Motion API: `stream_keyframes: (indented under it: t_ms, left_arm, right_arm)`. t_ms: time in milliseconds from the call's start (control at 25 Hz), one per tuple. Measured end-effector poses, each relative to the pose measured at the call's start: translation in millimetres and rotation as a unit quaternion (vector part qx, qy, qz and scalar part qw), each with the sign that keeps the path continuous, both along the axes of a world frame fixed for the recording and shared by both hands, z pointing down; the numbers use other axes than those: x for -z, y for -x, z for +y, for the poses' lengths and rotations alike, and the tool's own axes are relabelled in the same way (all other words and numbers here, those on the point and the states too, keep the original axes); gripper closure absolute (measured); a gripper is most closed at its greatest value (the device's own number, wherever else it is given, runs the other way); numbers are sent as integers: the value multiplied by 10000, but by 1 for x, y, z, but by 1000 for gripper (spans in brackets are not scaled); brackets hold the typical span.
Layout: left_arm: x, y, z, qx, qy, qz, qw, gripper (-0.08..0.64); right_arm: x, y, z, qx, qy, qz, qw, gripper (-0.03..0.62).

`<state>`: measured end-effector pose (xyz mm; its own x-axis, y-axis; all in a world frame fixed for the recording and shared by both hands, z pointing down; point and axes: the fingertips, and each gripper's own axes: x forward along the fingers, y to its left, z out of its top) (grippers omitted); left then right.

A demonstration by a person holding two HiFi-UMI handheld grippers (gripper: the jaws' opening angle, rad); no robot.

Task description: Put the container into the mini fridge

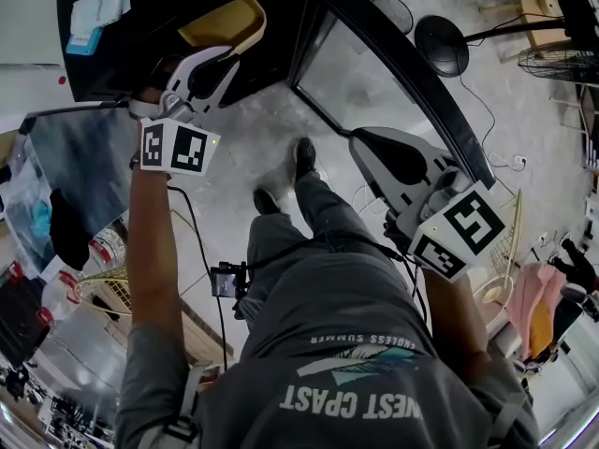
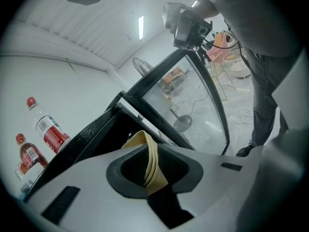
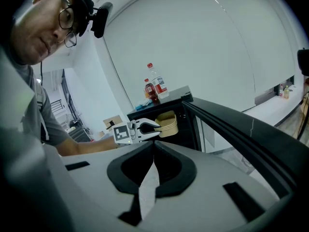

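A tan shallow container (image 1: 225, 24) sits in the mouth of the black mini fridge (image 1: 140, 45), with my left gripper (image 1: 223, 62) shut on its rim. In the left gripper view the container's edge (image 2: 147, 161) is pinched between the jaws of the left gripper (image 2: 149, 149). The fridge's glass door (image 1: 374, 73) stands swung open to the right. My right gripper (image 1: 363, 146) hangs lower right beside the door, shut with nothing in it. From the right gripper view (image 3: 153, 146) I see the left gripper (image 3: 142, 128) holding the container (image 3: 167, 123) at the fridge opening.
Two red-capped bottles (image 3: 154, 86) and blue-white items (image 1: 98, 12) stand on the fridge top. A floor fan (image 1: 442, 45) and cables lie beyond the door. A wire basket (image 1: 108, 288) and more bottles are at the left. The person's feet (image 1: 304, 157) stand before the fridge.
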<state>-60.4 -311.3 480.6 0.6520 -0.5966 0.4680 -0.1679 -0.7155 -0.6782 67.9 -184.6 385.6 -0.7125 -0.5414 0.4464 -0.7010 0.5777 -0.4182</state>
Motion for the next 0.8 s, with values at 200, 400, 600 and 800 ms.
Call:
stream_keyframes:
  t_ms: [200,400,600,800]
  left_arm:
    - [-5,16,-15,273,-122,-24,9995,488]
    - [-3,25,-29,546,-513,-85,9972,483]
    - [-1,30,-43,899,-1072,-199,9900,476]
    - [-4,35,-56,1162,-1337,-296,9837,468]
  right_arm:
    - [-4,2,0,12,50,20,10000,563]
    - [-8,0,-1,-1,99,33,9999,563]
    - [-10,-2,-3,-8,153,33,9999,563]
    - [-16,-3,-5,-10,244,53,9997,563]
